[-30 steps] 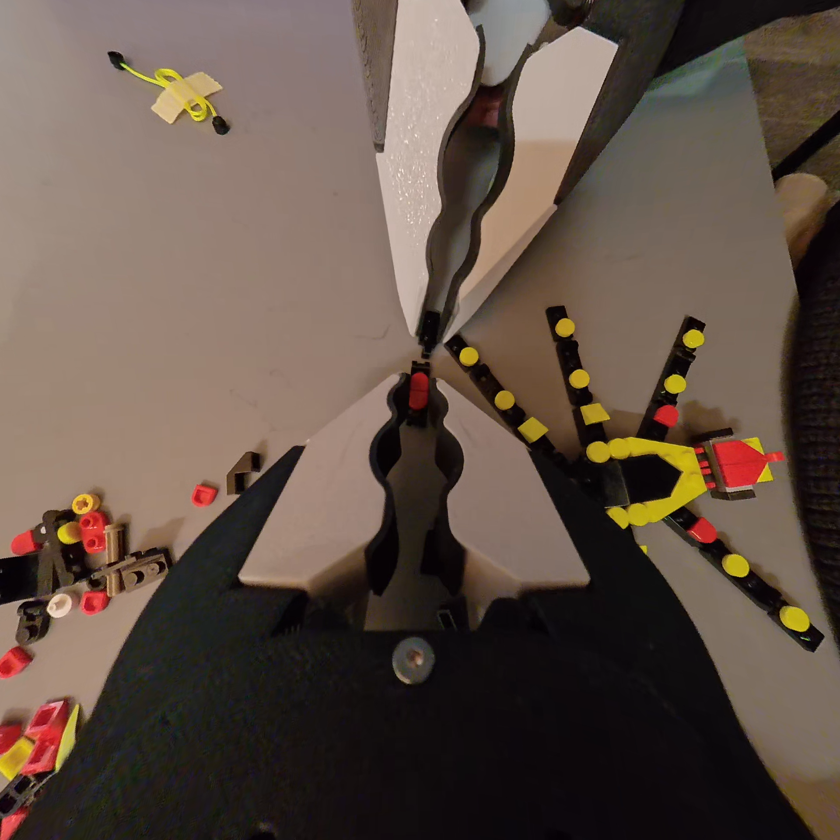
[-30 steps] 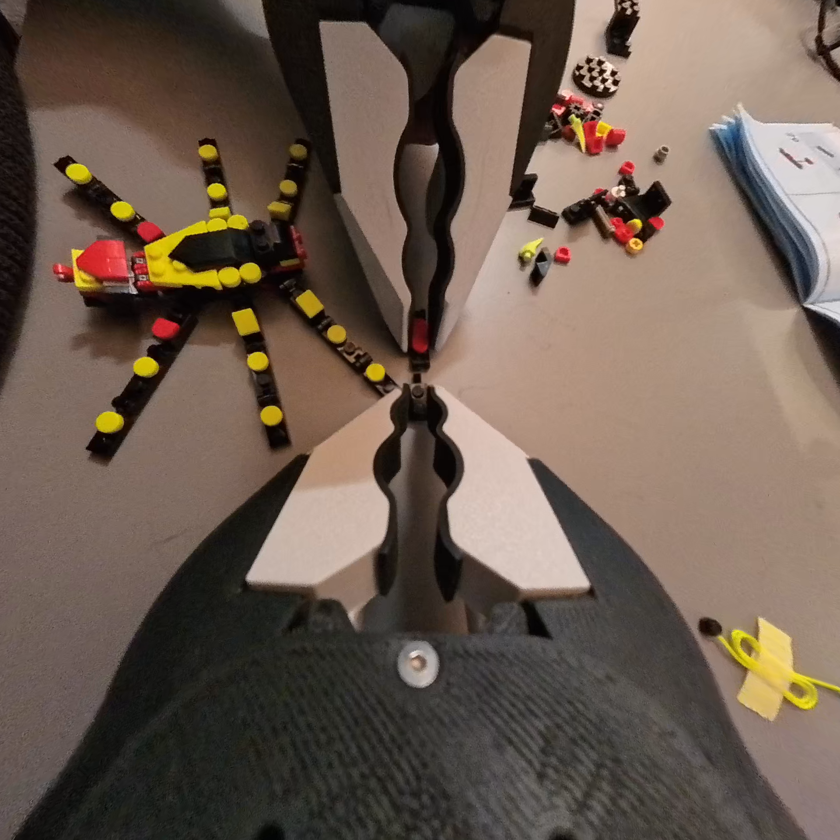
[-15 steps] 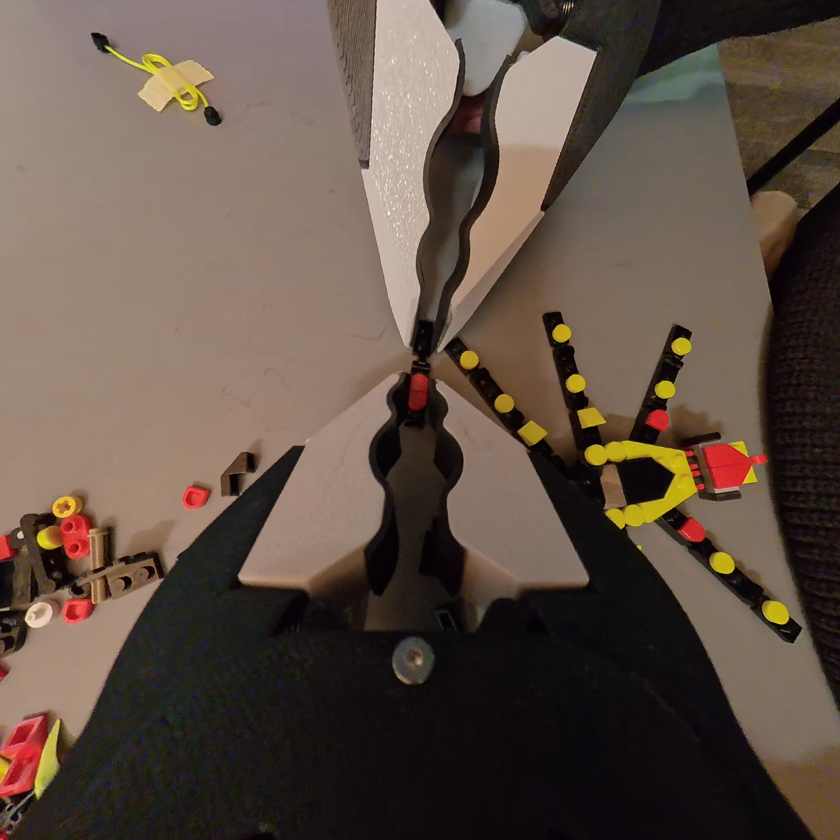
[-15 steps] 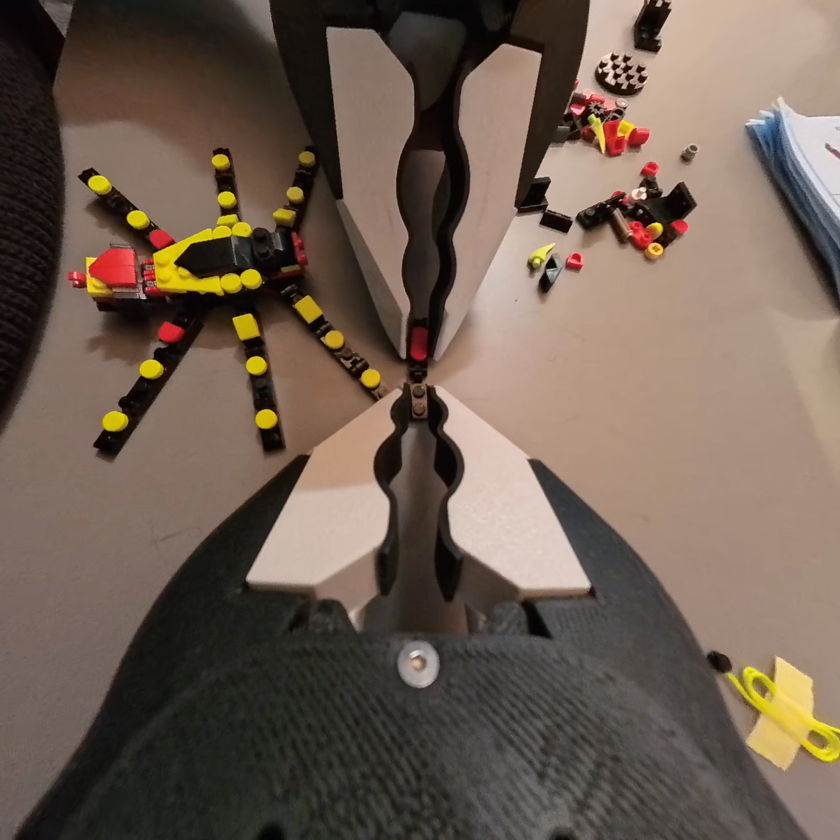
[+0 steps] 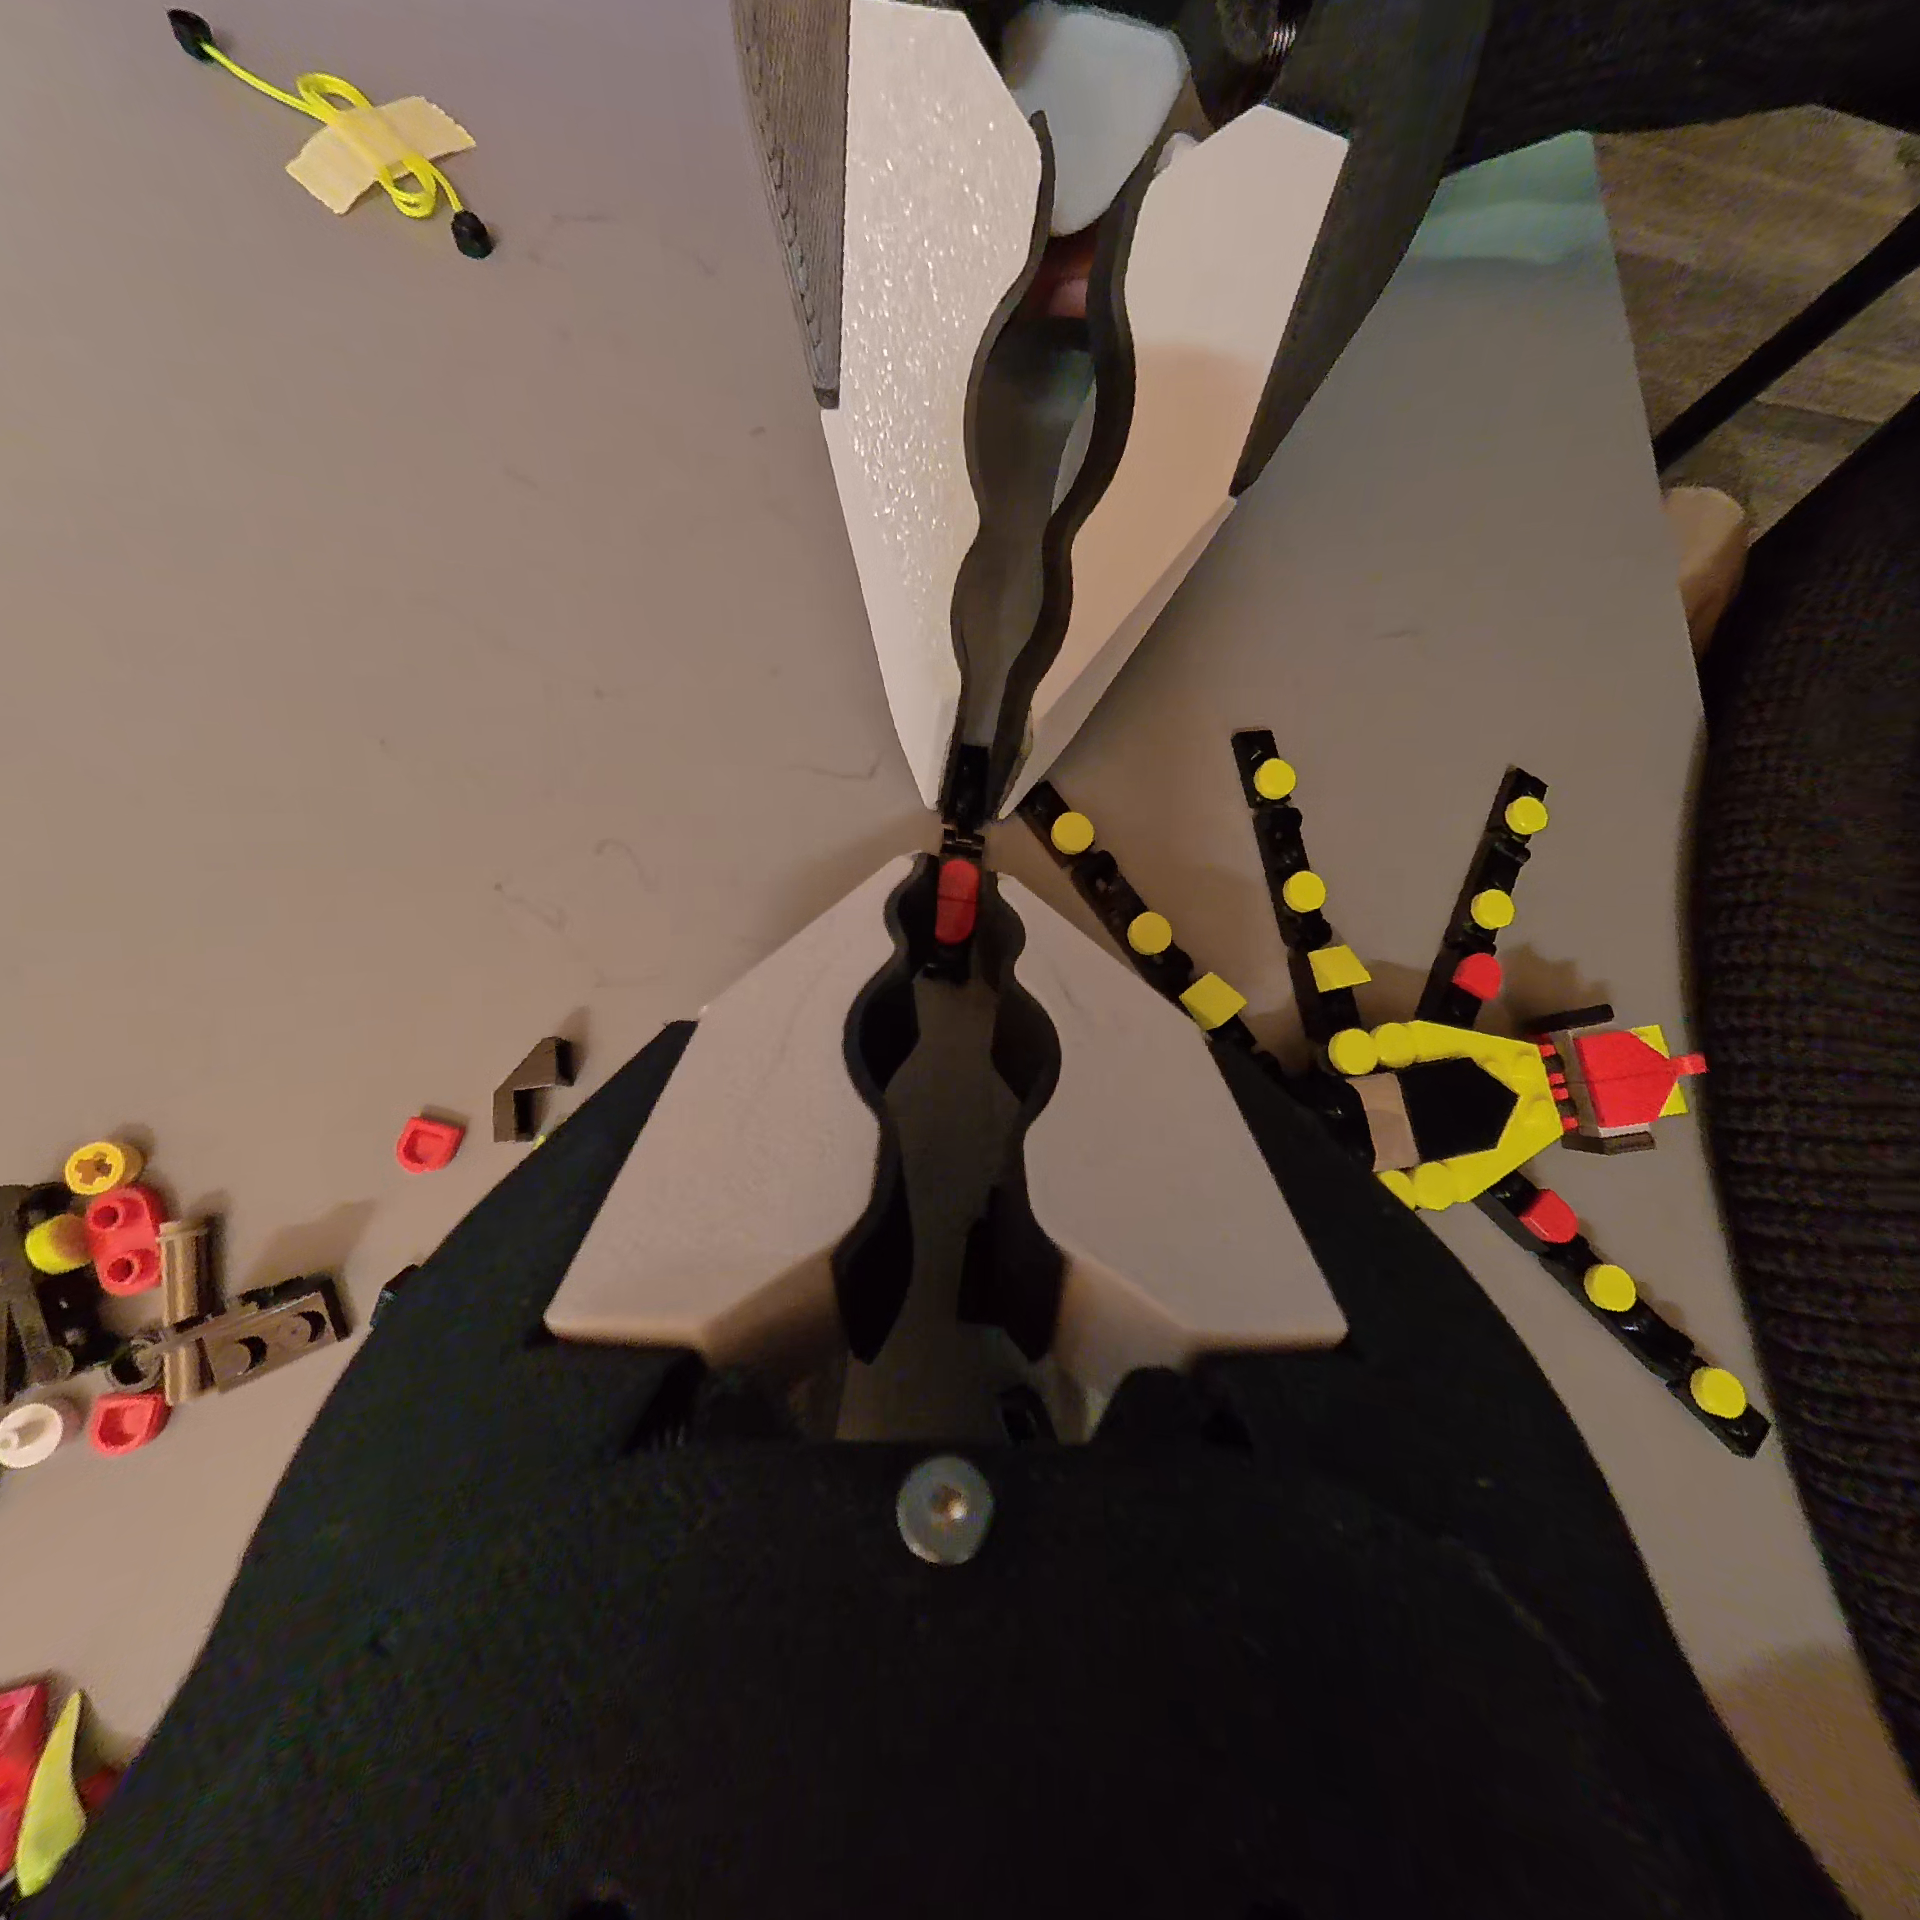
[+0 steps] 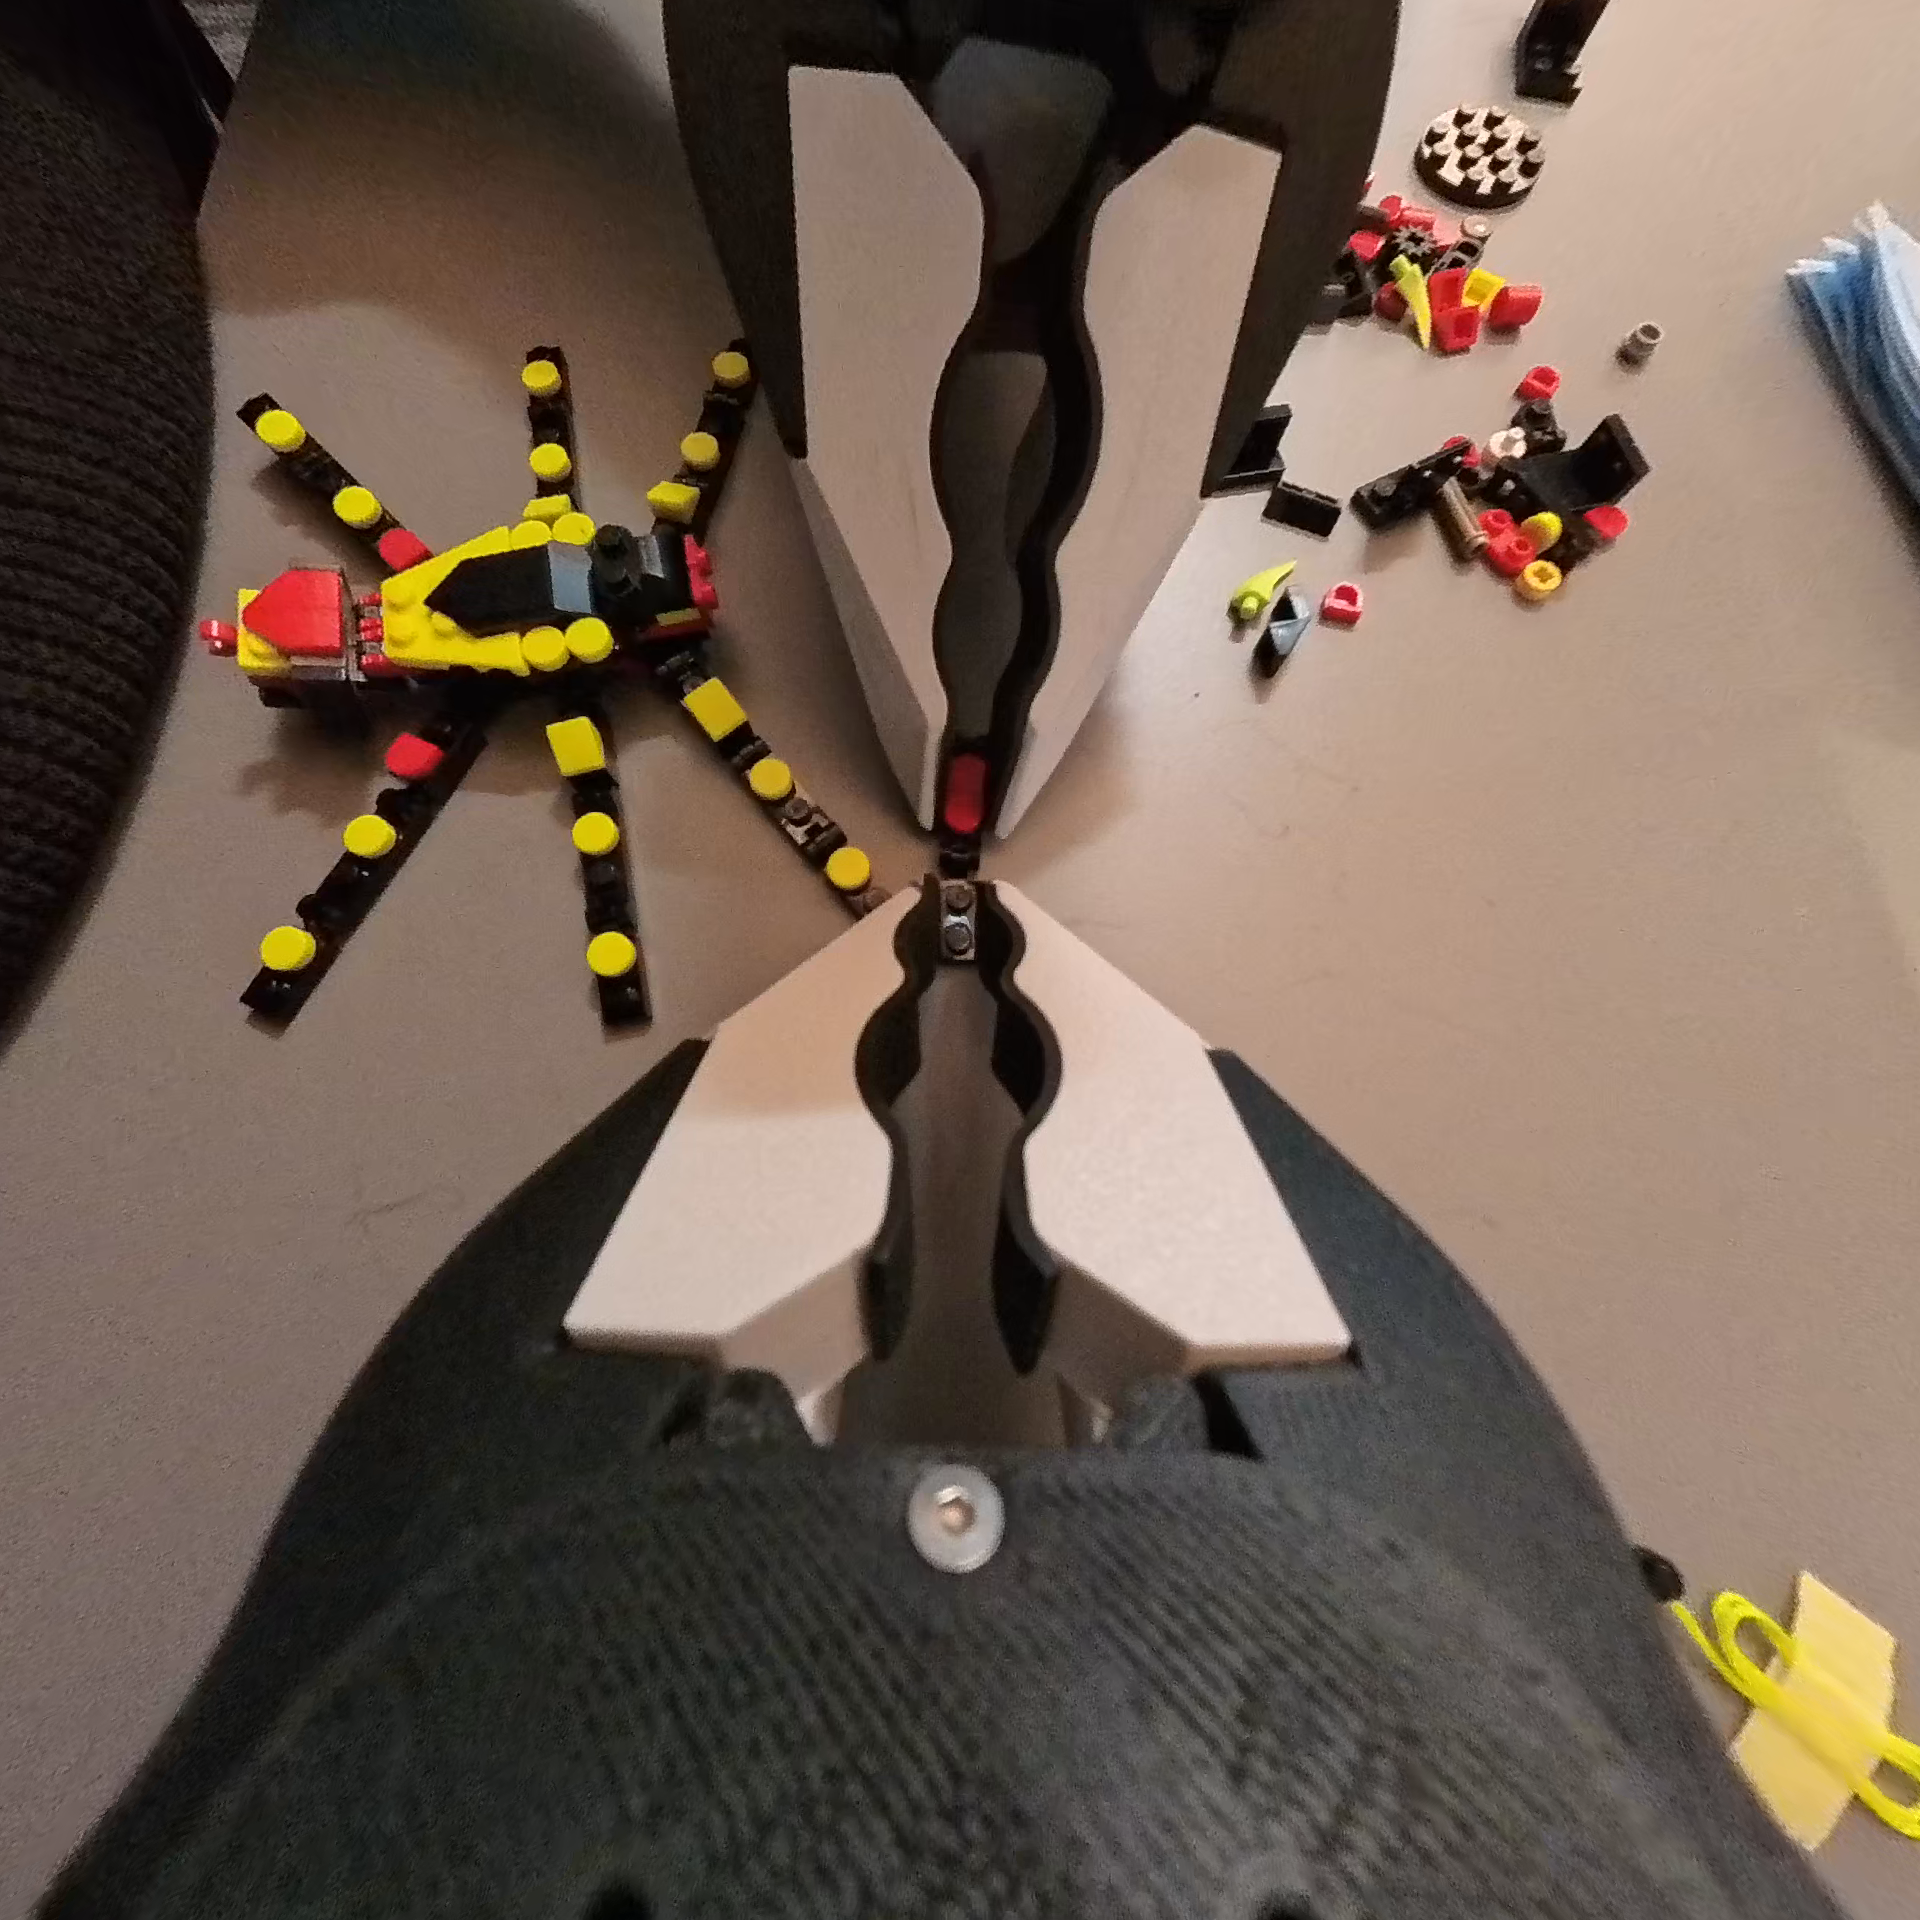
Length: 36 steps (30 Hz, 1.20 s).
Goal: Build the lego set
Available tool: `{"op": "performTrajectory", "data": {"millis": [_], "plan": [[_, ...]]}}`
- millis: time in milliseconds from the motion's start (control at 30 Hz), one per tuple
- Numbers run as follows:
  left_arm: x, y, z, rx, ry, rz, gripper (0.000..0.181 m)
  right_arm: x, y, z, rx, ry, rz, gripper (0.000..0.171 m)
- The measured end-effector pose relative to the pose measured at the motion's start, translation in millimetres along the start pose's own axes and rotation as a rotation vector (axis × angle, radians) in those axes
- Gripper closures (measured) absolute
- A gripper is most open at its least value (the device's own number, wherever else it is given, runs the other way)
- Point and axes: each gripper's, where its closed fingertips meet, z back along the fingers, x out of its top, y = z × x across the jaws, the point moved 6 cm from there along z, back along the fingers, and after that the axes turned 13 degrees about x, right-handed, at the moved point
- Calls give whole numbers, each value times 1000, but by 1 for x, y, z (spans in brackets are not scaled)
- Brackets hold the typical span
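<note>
My left gripper [image 5: 958, 883] is shut on a small black piece with a red tile [image 5: 956, 906] on top. My right gripper [image 6: 958, 906] is shut on a small black studded plate [image 6: 958, 928]. The two grippers face each other tip to tip above the table, and the two held pieces touch end to end at a black joint [image 6: 958, 862]. The right gripper [image 5: 971, 800] comes down from the top of the left wrist view. The left gripper [image 6: 961, 821] does the same in the right wrist view. The yellow, black and red spider model [image 6: 499, 603] lies flat beside them, one leg tip close under the grippers.
Loose red, yellow and black pieces [image 6: 1496, 499] lie in a heap; they also show in the left wrist view [image 5: 125, 1299]. There is a round black plate [image 6: 1481, 156], a blue-edged booklet [image 6: 1870, 343] and a taped yellow cord [image 5: 384, 156]. A dark knit sleeve [image 5: 1849, 1039] lies beyond the spider [image 5: 1455, 1101]. Both grippers' tips are close together, under 4 cm apart.
The small gap between the two held pieces has closed and they now touch. Both grippers have drifted a little over the table and stayed shut.
</note>
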Motion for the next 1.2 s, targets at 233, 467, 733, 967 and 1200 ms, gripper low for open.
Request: {"op": "performTrajectory", "data": {"millis": [233,467,733,967,1200], "plan": [[0,0,0,-3,1,6,173,1,0,-1,5,3,9,166],[1,-1,0,5,-4,-8,174,1,-1,-1,15,-1,2,166],[8,16,33,181,-53,18,151,-1,-7,3,-28,3,-34,166],[7,42,85,296,-268,310,158,-11,-23,27,-203,54,-117,139],[-25,25,114,424,-282,379,159,7,-8,56,-328,-18,-98,140]]}}
